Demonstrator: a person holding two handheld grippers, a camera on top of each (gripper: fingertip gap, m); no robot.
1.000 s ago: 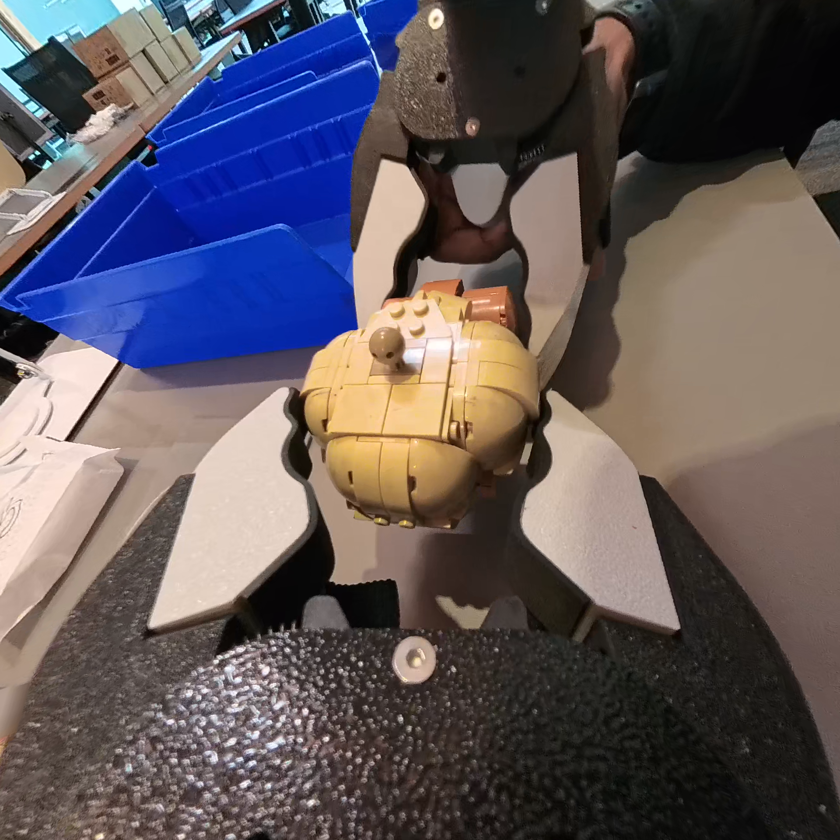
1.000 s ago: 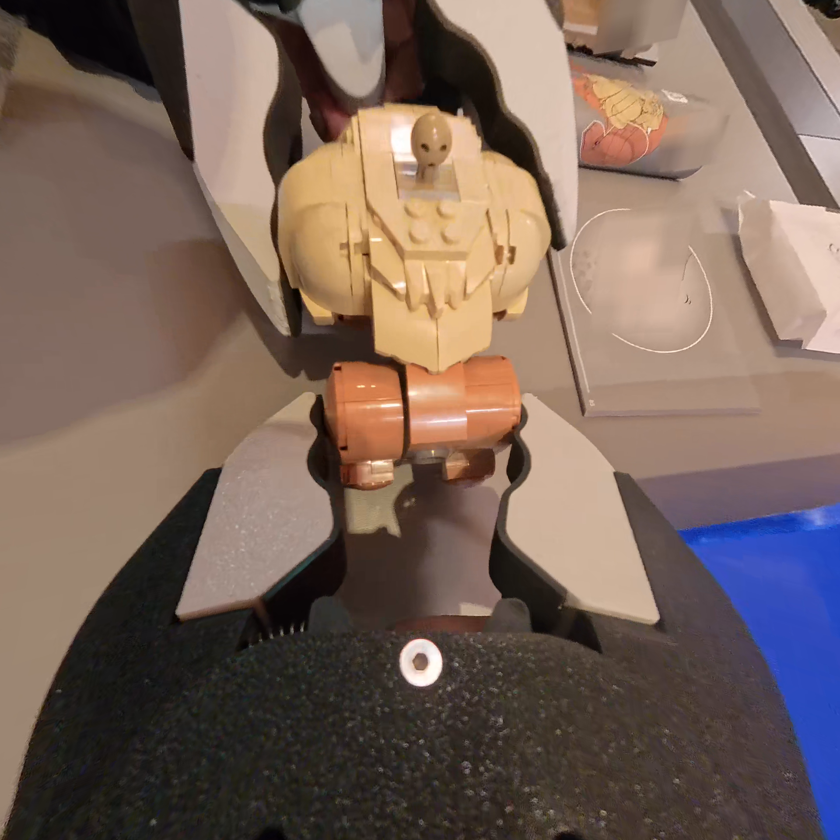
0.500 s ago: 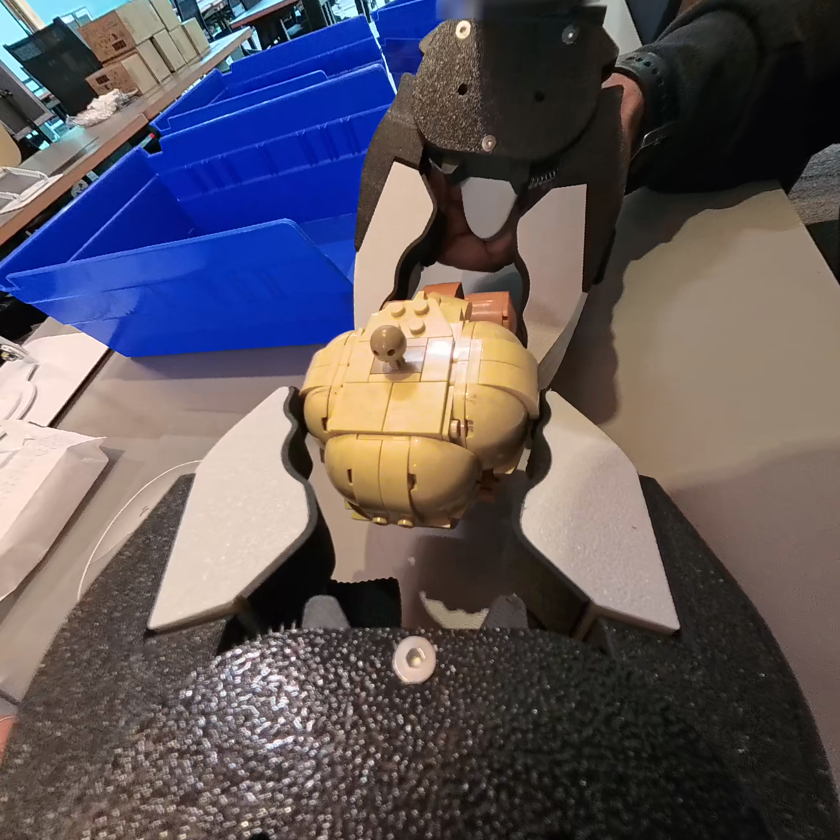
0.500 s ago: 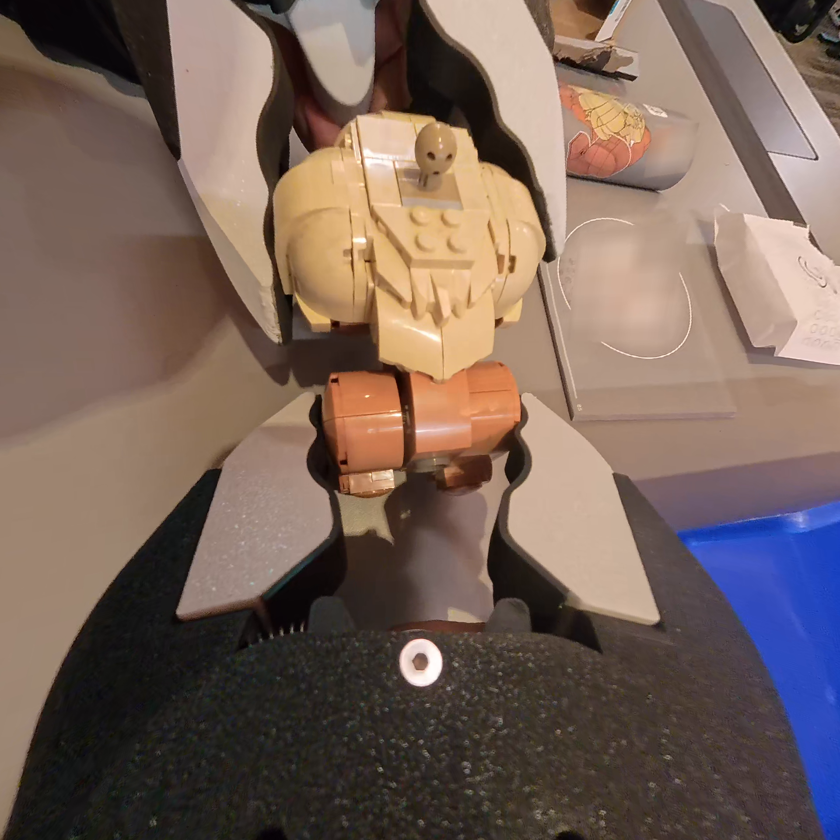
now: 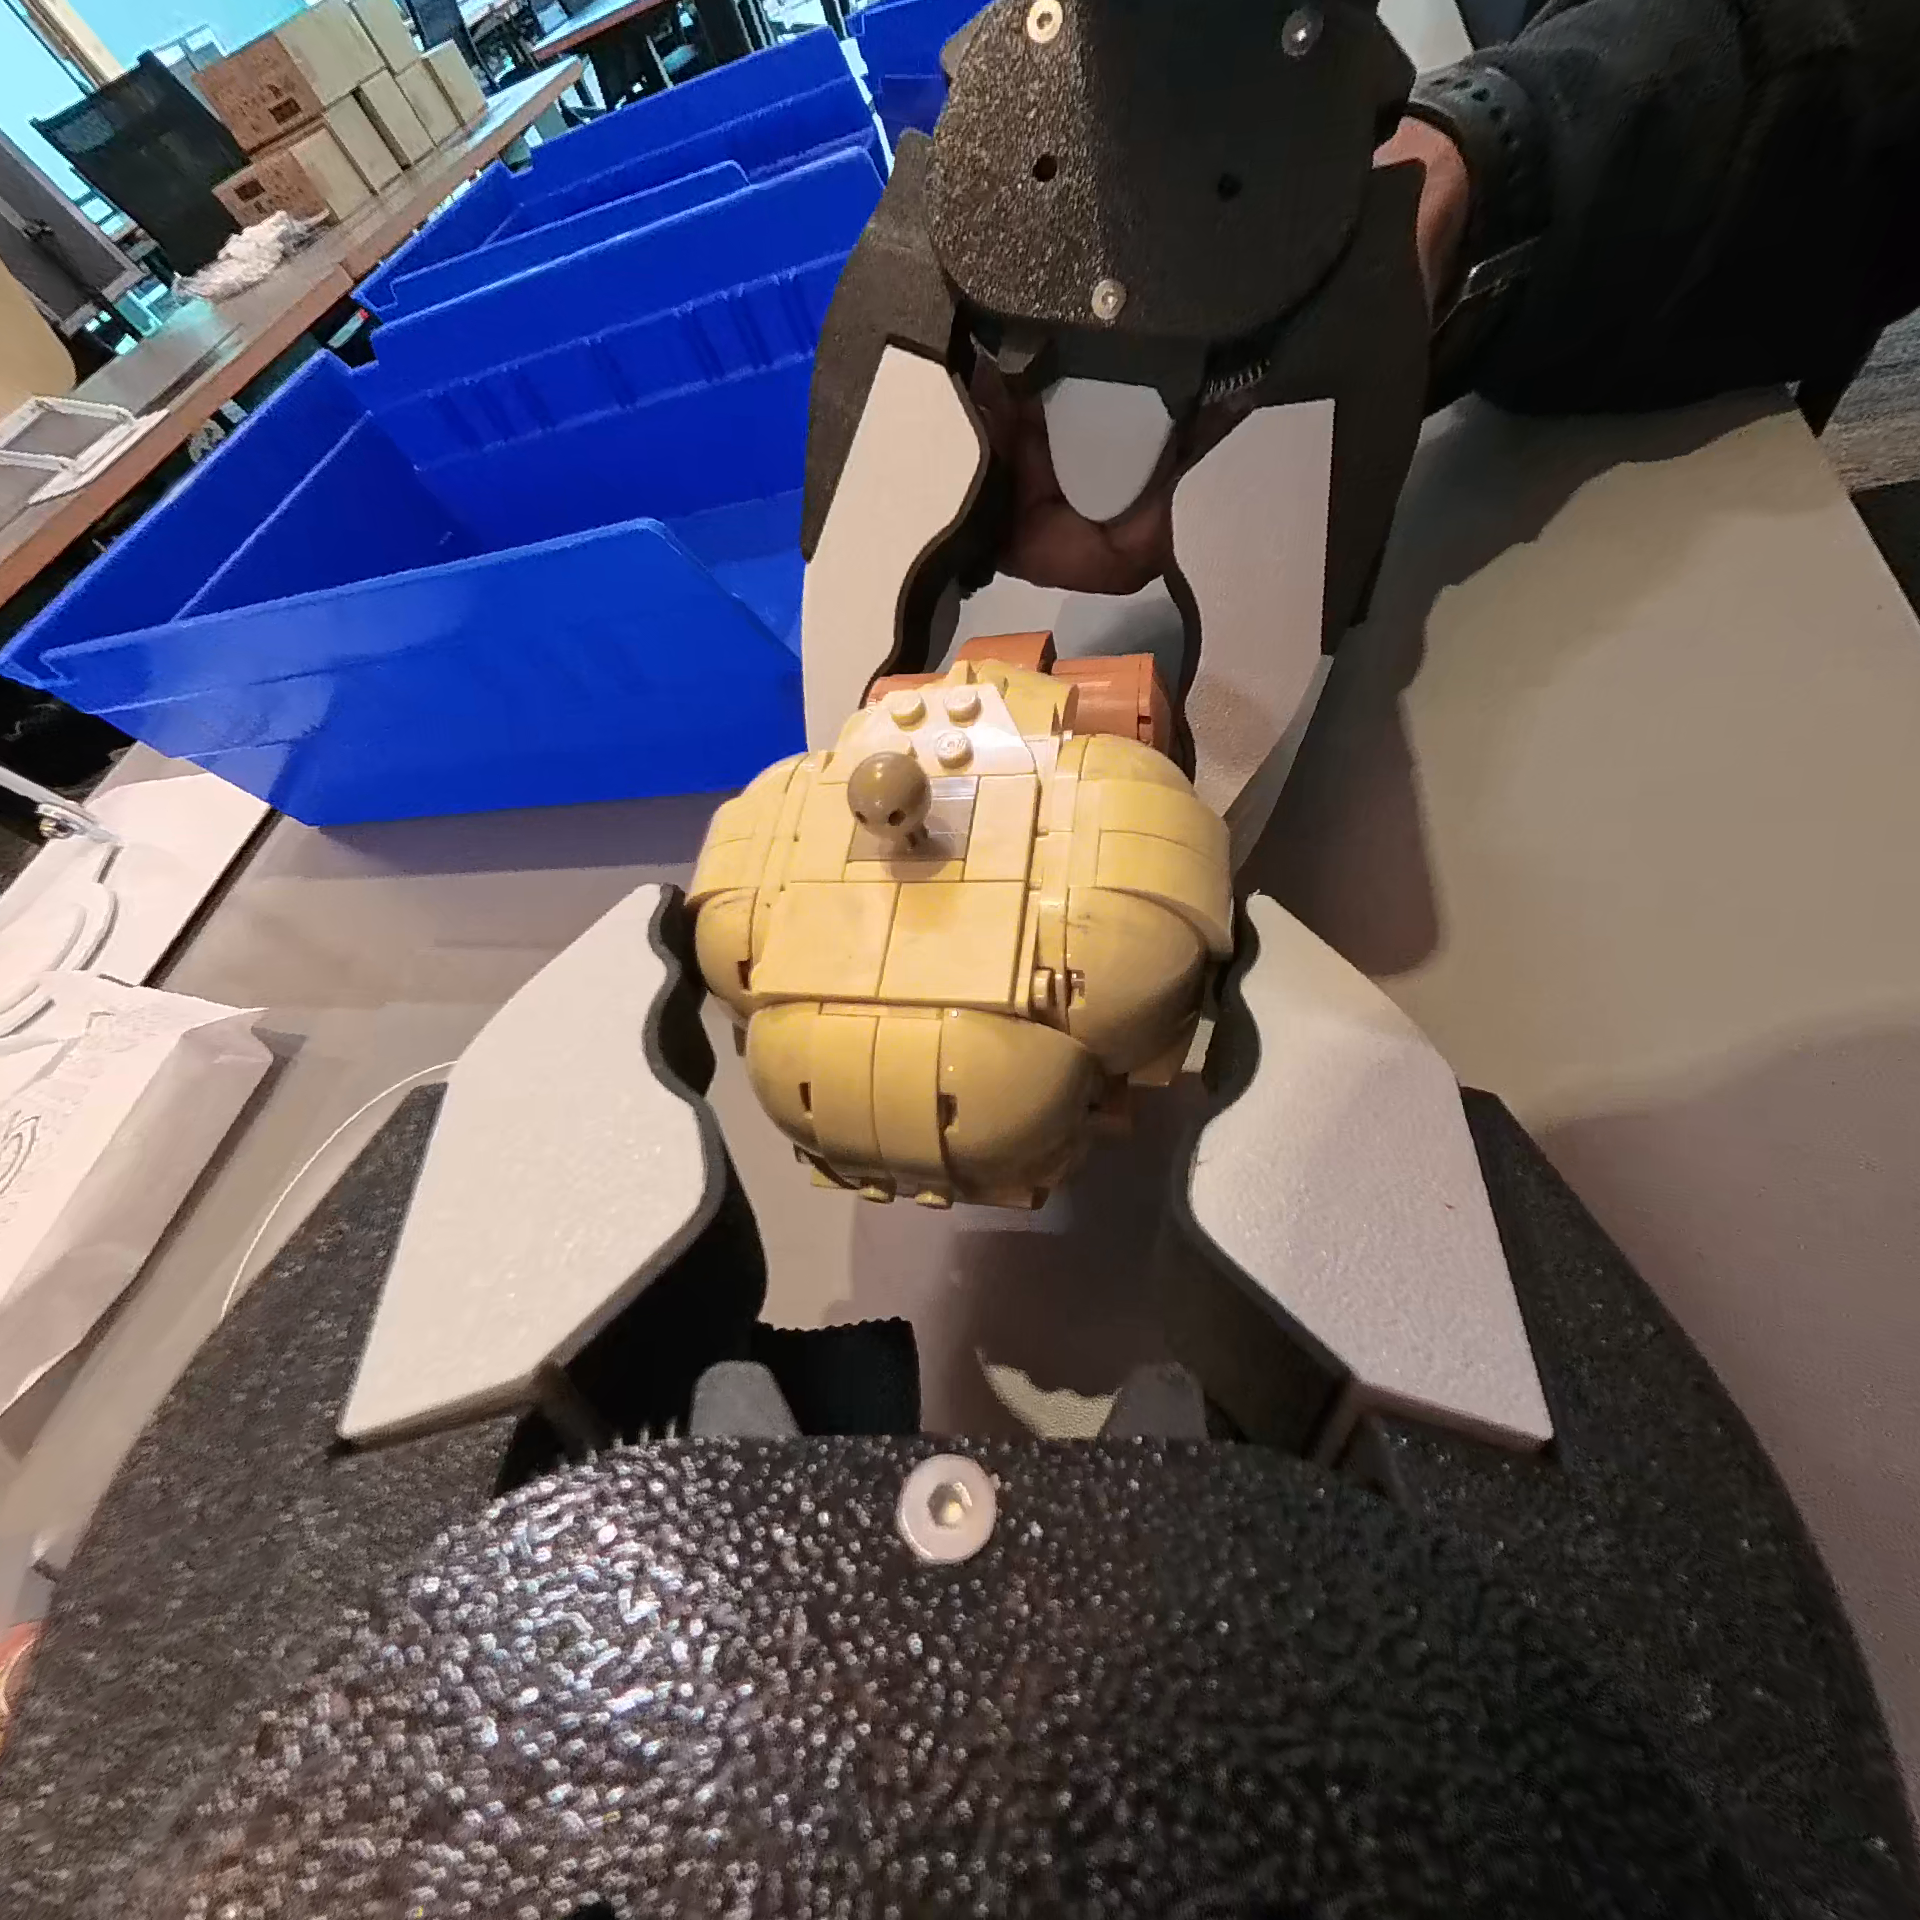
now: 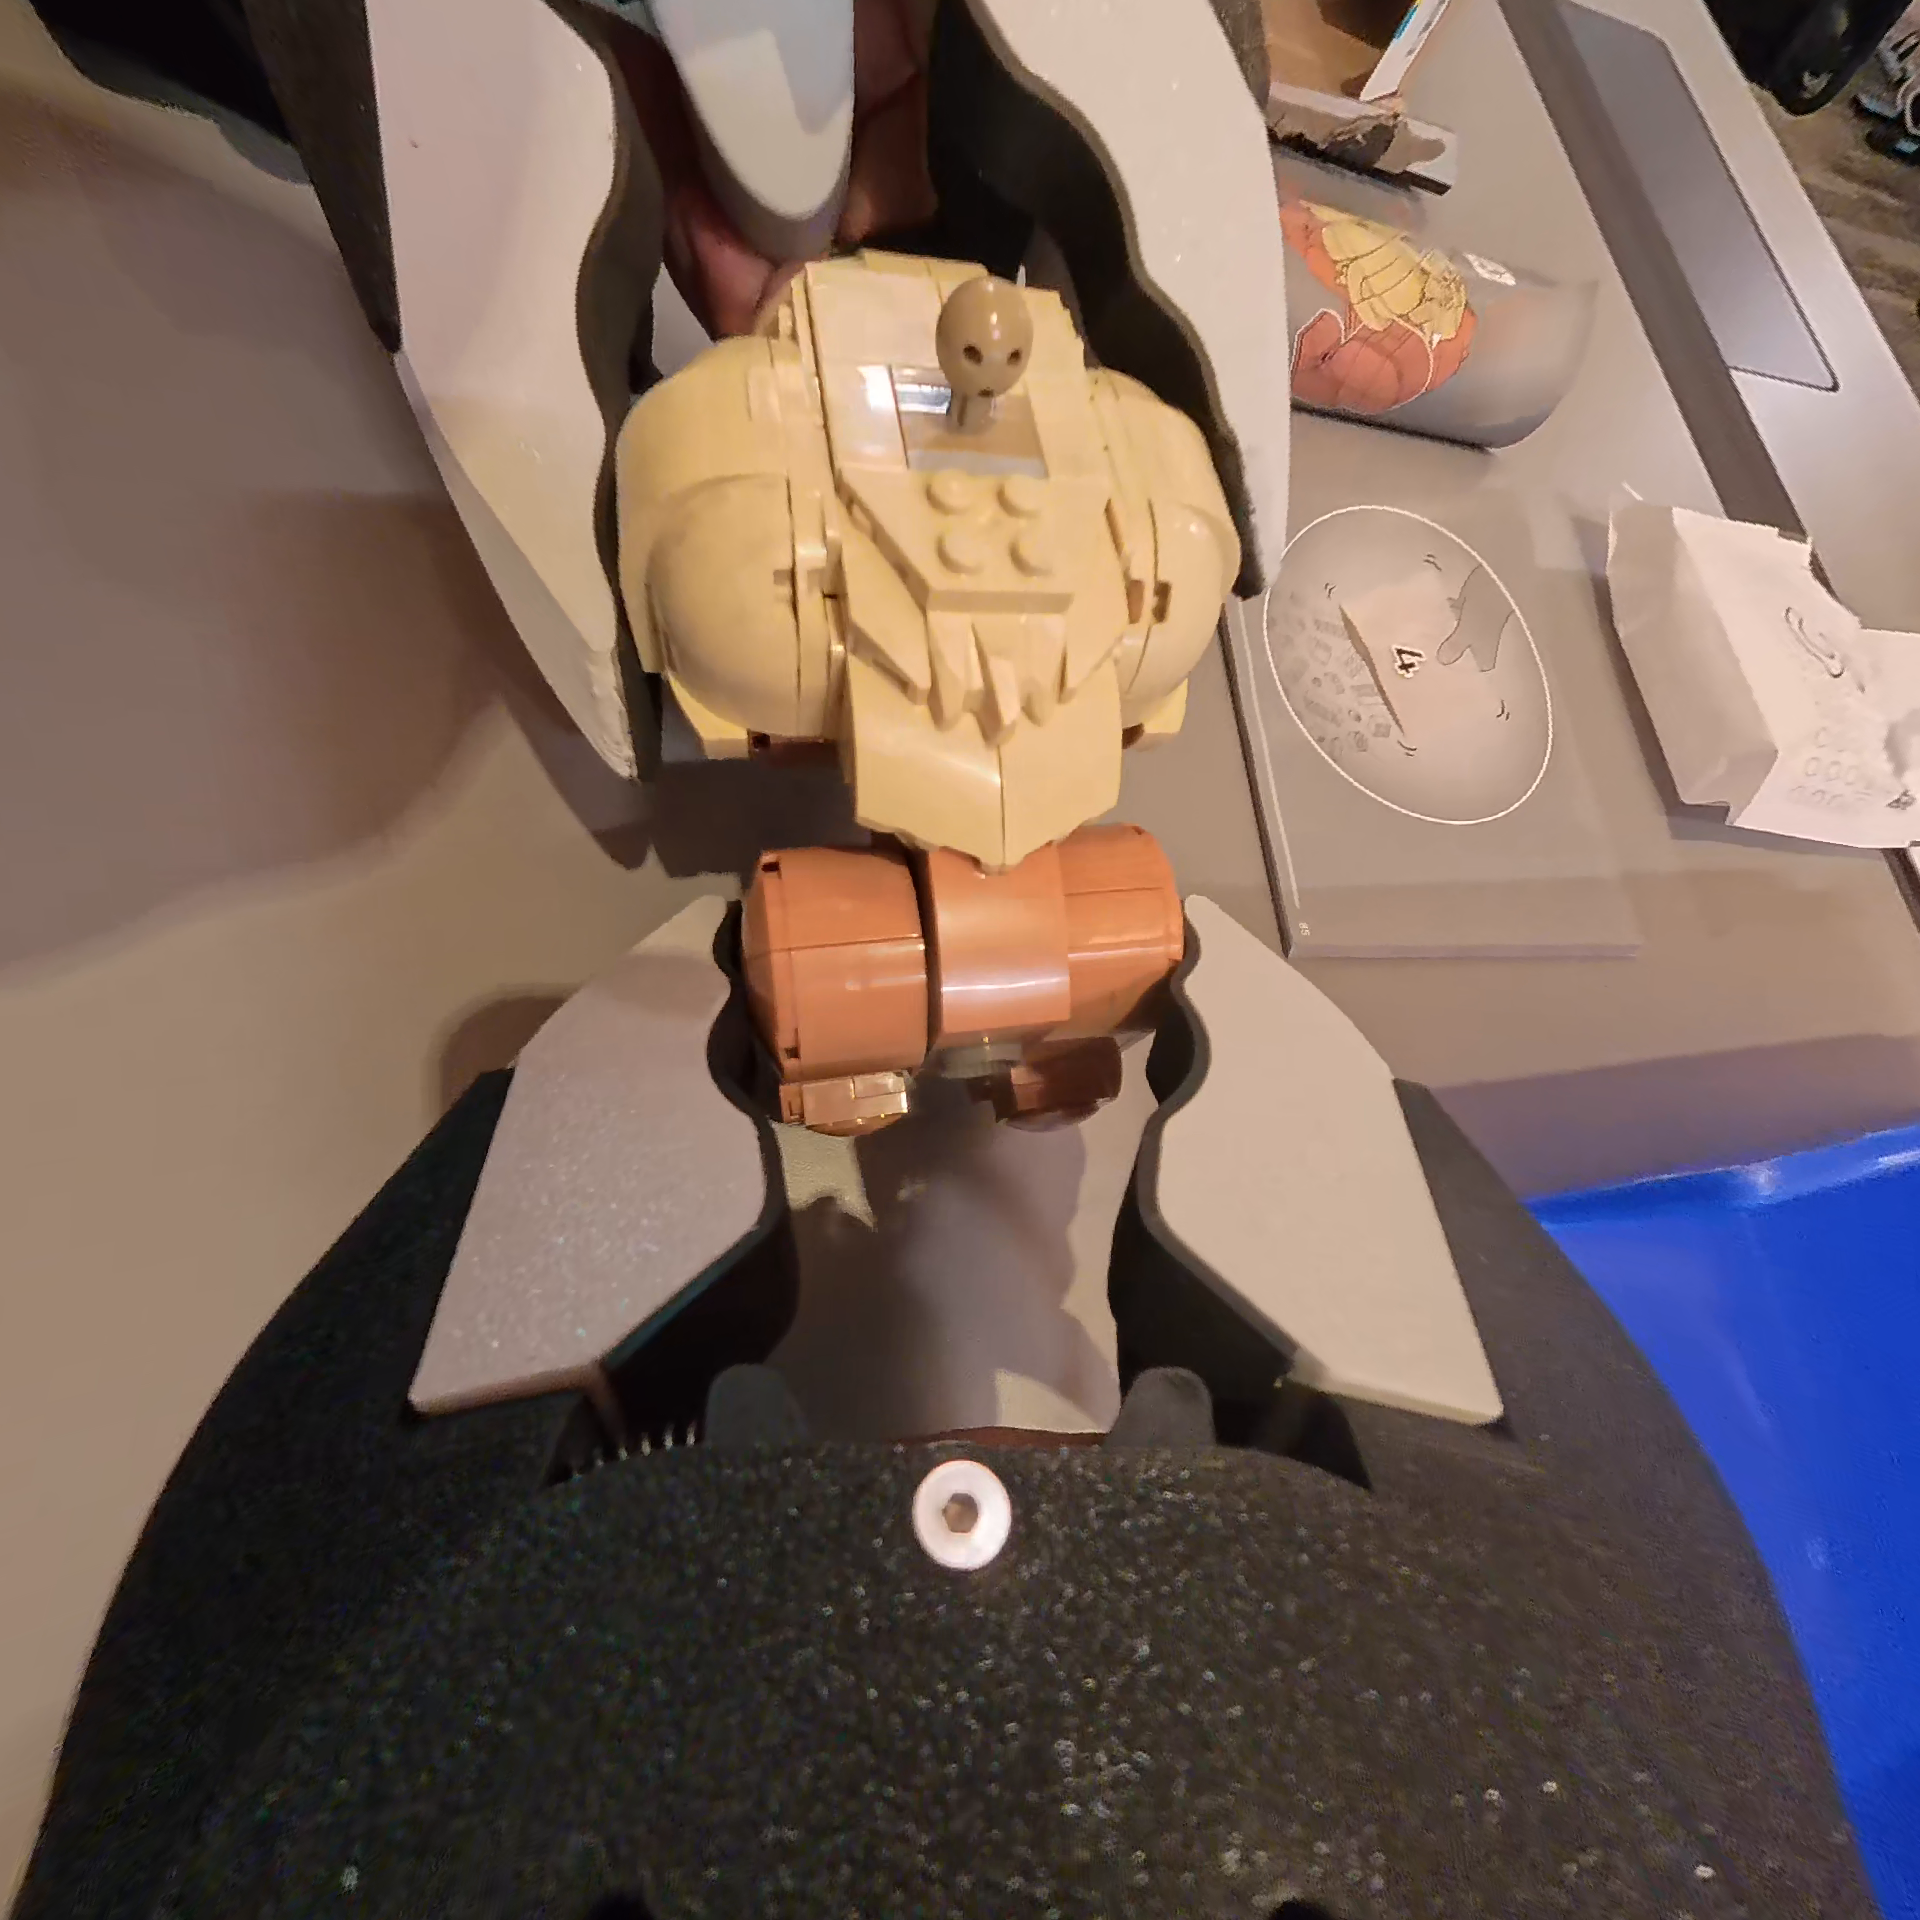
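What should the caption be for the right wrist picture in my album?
Right claw pinches the toy's brown part; left claw hugs its tan body.

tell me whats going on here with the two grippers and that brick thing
A person holds two grippers facing each other over a grey table, both clamped on one brick model. The left gripper grips the tan body by its sides; the right gripper grips the brown cylinder at the model's other end. Blue bins stand to one side, with a booklet and a torn paper bag on the other.
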